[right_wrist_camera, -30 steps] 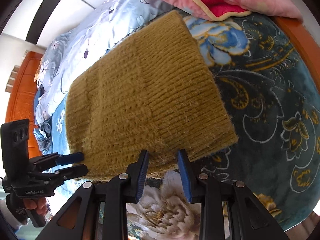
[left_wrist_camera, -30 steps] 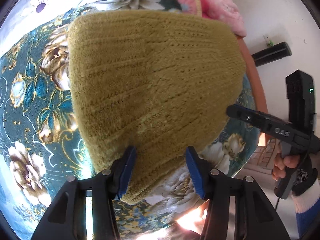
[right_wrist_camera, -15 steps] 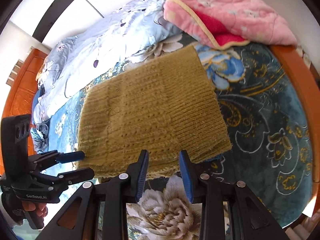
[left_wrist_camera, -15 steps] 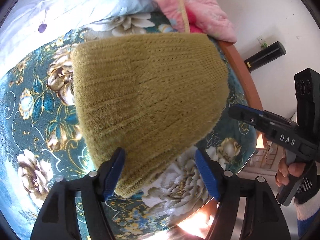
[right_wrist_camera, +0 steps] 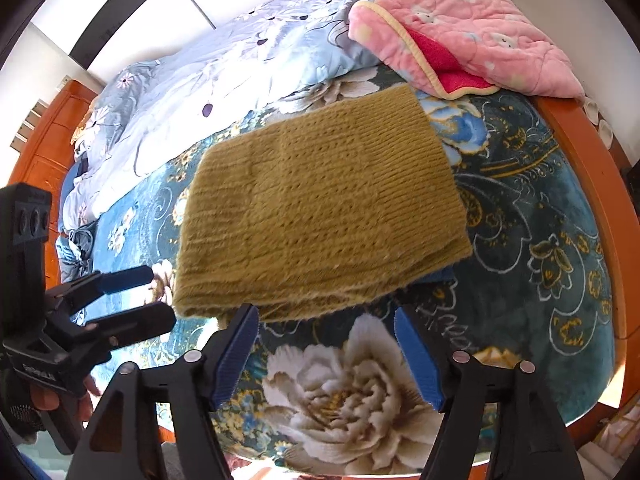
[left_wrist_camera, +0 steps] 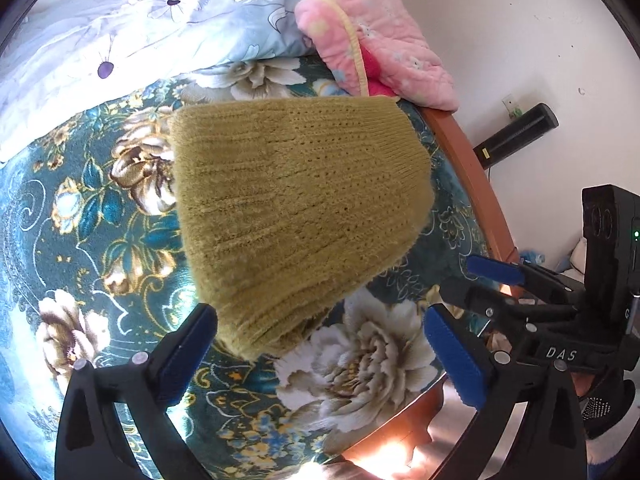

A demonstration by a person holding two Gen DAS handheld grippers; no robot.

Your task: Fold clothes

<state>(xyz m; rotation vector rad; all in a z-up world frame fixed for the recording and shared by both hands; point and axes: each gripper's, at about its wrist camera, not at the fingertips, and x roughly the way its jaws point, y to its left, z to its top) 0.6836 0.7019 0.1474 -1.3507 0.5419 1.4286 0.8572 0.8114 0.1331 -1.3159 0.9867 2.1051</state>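
A folded mustard-yellow knitted garment (left_wrist_camera: 296, 208) (right_wrist_camera: 320, 216) lies flat on the floral teal bedspread (left_wrist_camera: 100, 240) (right_wrist_camera: 540, 240). My left gripper (left_wrist_camera: 320, 344) hangs above its near corner, jaws opening wide, pads clear of the knit. My right gripper (right_wrist_camera: 326, 352) hovers just off the garment's near edge, jaws opening, with only bedspread between the blue pads. Each gripper shows in the other's view: the right gripper (left_wrist_camera: 476, 284) at the right edge, the left gripper (right_wrist_camera: 136, 296) at the lower left, held in a hand (right_wrist_camera: 60, 396).
A pink quilted blanket (left_wrist_camera: 376, 44) (right_wrist_camera: 472, 28) is bunched at the far end near the wall. A pale blue floral duvet (left_wrist_camera: 140, 28) (right_wrist_camera: 220, 72) covers the bed's far side. The wooden bed frame (left_wrist_camera: 472, 184) (right_wrist_camera: 600, 184) runs along the right edge.
Both grippers have let go of the garment's near edge, spread their jaws and risen away from it. The folded knit now lies smaller and farther off in both views.
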